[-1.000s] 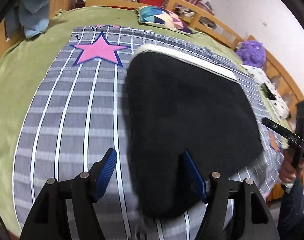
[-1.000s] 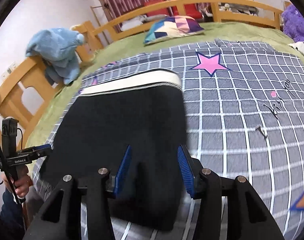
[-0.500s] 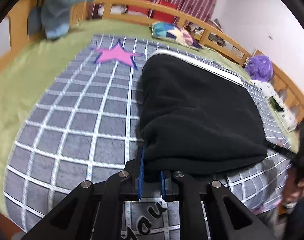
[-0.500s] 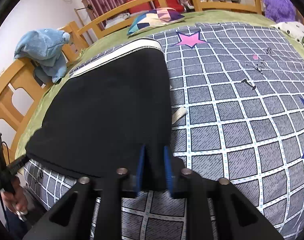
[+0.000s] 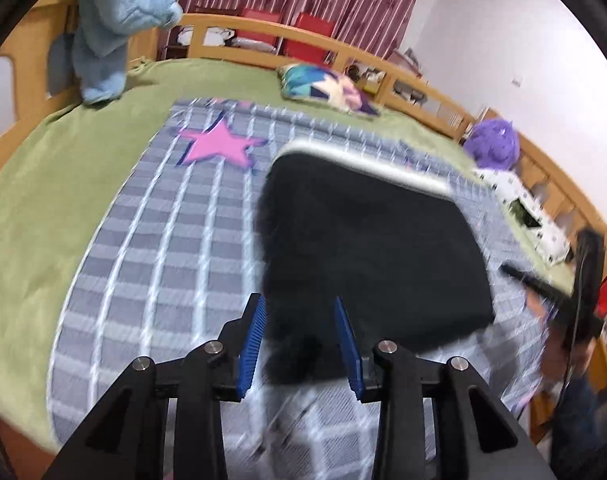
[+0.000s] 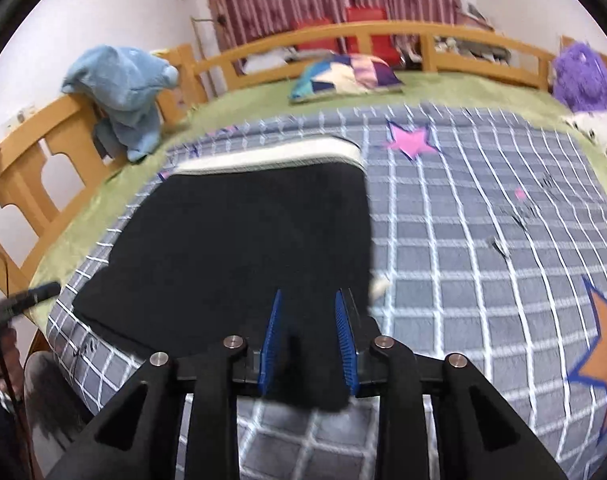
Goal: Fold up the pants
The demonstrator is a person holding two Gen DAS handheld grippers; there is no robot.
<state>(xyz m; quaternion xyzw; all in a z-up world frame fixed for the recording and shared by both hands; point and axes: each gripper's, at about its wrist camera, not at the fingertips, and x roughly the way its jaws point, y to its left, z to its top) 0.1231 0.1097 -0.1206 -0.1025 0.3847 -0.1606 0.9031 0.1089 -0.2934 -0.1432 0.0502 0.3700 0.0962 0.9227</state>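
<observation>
Both sets of tongs, left gripper [image 5: 299,344] and right gripper [image 6: 309,344], have just been parted, pads clear of the cloth; the black pants [image 5: 367,256] are released, near hem between the jaws. The pants are laid folded on the checked blanket [image 5: 163,248], waistband [image 6: 271,158] farthest away; a further fold is judged possible.

Blue plush [image 6: 125,96] on rail; patchwork pillow [image 6: 345,76]; purple plush [image 6: 581,76], blurry.

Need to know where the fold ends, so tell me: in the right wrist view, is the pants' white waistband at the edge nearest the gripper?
No, the white waistband runs along the far edge of the black pants, away from the right gripper.
</observation>
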